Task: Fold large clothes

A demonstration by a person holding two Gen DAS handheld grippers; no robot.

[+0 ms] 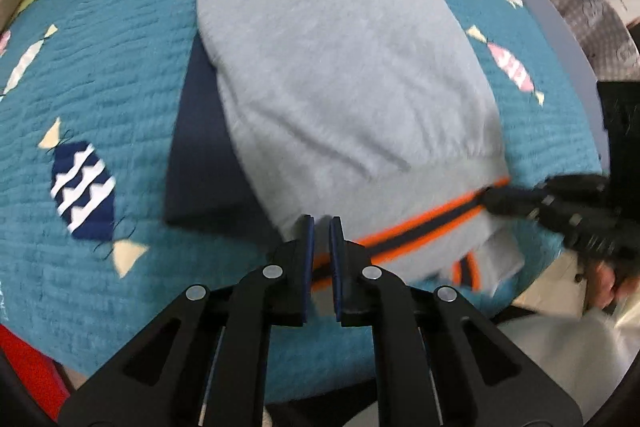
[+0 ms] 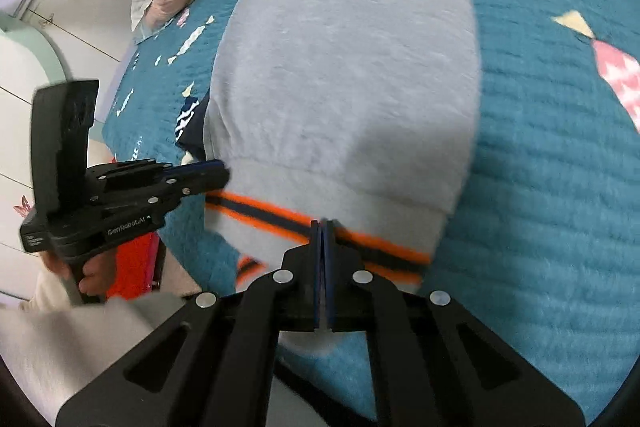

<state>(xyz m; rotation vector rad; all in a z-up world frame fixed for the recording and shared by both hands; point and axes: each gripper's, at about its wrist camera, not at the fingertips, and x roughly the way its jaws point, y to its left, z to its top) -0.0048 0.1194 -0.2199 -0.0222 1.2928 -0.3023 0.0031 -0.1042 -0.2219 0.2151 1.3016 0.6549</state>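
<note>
Pinching the fuzzy grey sweater's (image 2: pixel 344 87) orange-striped ribbed hem (image 2: pixel 276 217), both hand-held grippers, left (image 1: pixel 322 223) and right (image 2: pixel 323 227), nearly closed.

The grey sweater (image 1: pixel 344 75) is soft, fuzzy, matt cloth with a ribbed knit hem striped orange and navy (image 1: pixel 432 223), lying on a teal quilted bedspread (image 1: pixel 120 75) of ridged, matt fabric, while the grippers (image 1: pixel 321 227) are matt black plastic with shiny metal rivets (image 1: pixel 272 271).
</note>
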